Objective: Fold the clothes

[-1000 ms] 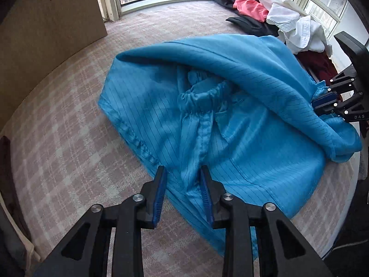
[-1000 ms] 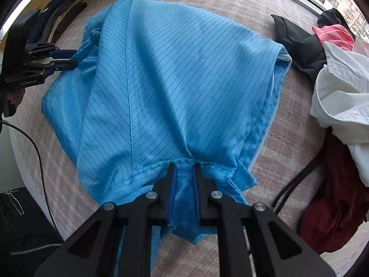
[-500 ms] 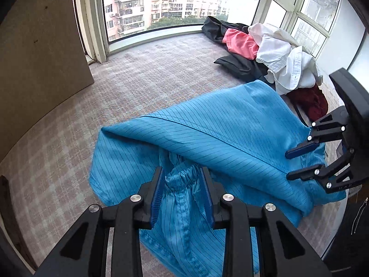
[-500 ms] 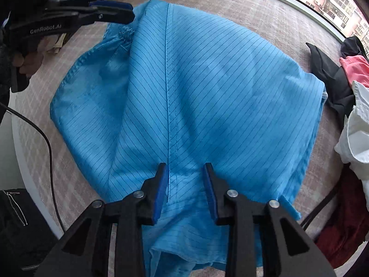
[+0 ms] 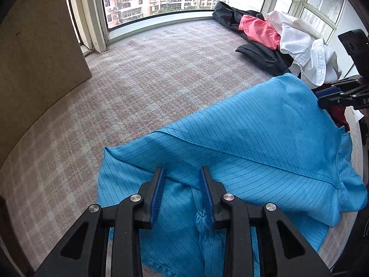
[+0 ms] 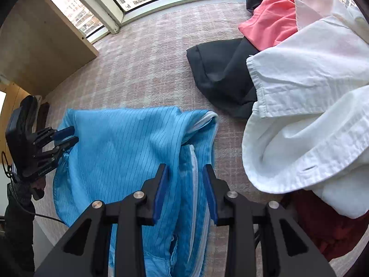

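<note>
Both grippers hang open over a blue garment (image 5: pixel 253 143) folded on a plaid-covered surface (image 5: pixel 143 87) by a bay window. Left gripper (image 5: pixel 182 194) has its blue-padded jaws spread wide, gripping nothing, above the near edge of the cloth, a gathered elastic cuff (image 5: pixel 203 221) touching the right pad. Right gripper (image 6: pixel 185 189) is equally spread and empty-handed, poised over the garment's white zipper strip (image 6: pixel 194 173).

Writing is scarce: pale lettering on the left gripper's side, seen from the right wrist camera, is too small to read, and only a fragment beginning "D" shows on the right gripper in the left wrist view.

From the left wrist, a long stitched seam crosses the pinstriped fabric, and apartment blocks fill the window. Only the right wrist view shows the zipper, a cable at the near left, and dark folded items (image 6: pixel 34 110) far left. Both show the unfolded pile at right: a white shirt (image 6: pixel 311 106), a pink piece (image 6: pixel 272 20), black clothes (image 6: pixel 221 69) and a maroon one (image 6: pixel 322 226).
</note>
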`<state>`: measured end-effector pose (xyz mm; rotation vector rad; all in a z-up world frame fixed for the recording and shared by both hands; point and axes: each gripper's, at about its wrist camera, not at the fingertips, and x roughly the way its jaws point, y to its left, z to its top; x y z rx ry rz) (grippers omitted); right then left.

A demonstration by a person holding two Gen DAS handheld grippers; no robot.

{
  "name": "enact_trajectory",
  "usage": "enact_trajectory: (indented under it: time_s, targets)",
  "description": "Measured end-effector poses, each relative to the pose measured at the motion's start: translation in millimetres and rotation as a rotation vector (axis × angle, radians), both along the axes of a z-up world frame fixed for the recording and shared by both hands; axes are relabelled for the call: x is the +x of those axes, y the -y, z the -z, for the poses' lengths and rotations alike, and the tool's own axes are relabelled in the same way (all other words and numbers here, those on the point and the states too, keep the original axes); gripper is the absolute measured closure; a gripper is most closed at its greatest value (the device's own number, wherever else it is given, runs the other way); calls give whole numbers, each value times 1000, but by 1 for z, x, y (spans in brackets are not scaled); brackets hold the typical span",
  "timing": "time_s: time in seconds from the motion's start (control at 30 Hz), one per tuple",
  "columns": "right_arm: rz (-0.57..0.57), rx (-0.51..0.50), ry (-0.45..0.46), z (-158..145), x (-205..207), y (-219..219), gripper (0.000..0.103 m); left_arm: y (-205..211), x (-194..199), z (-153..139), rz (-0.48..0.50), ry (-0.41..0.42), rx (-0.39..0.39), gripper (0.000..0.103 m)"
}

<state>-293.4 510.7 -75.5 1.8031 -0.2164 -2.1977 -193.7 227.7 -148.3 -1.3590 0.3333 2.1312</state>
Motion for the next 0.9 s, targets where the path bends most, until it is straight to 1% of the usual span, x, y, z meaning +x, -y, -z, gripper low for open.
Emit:
enact_trajectory:
  time_s: [0.07,0.1,0.13,0.2,0.23,0.27,0.3,0.4,0.43,0.53,0.6,0.67,0.7,0.77,0.8,0.83,0.9]
  targets:
    - [-27,26,3,5,-2,5,72,4,0,-2,-9,17,17,75]
    - [-46,44,-2,7,-1,9,72,9,-1,-9,-18,14,36,76]
    - [-65,63,-8,8,-1,13,72,14,-3,-18,-28,6,58,75]
    - [-88,78,-10,10,-3,16,76,29,-13,-40,-60,-68,73,75]
    - [-93,77,-7,11,-5,17,76,37,-22,-46,-71,-83,76,74]
    - [-94,73,-3,11,-7,16,77,43,-31,-47,-71,-79,65,73]
    - [-98,70,-3,11,-9,15,79,47,-41,-46,-68,-70,49,73]
    - [-116,69,-12,8,-12,15,86,49,-60,-28,-10,-40,-57,71]
    - [-124,70,-15,7,-12,15,88,51,-64,-21,-1,-17,-76,71]
    - [-151,90,-19,7,-20,16,90,57,-64,-8,10,42,-59,71]
    - [-144,118,-6,15,-27,15,90,60,-60,-4,11,40,-77,68]
    - [-142,117,-14,14,-29,16,89,67,-56,-2,-8,47,-75,66]
    - [-139,113,-23,12,-28,17,87,71,-54,-2,-19,51,-73,66]
    - [-106,87,-38,8,-19,13,85,73,-38,-7,-58,64,-47,68]
    - [-90,74,-46,6,-15,10,78,74,-29,-11,-79,70,-33,68]
    - [-73,61,-53,4,-11,8,61,75,-20,-14,-99,77,-19,68]
    - [-40,34,-68,-1,-2,4,46,76,-2,-21,-140,90,9,67]
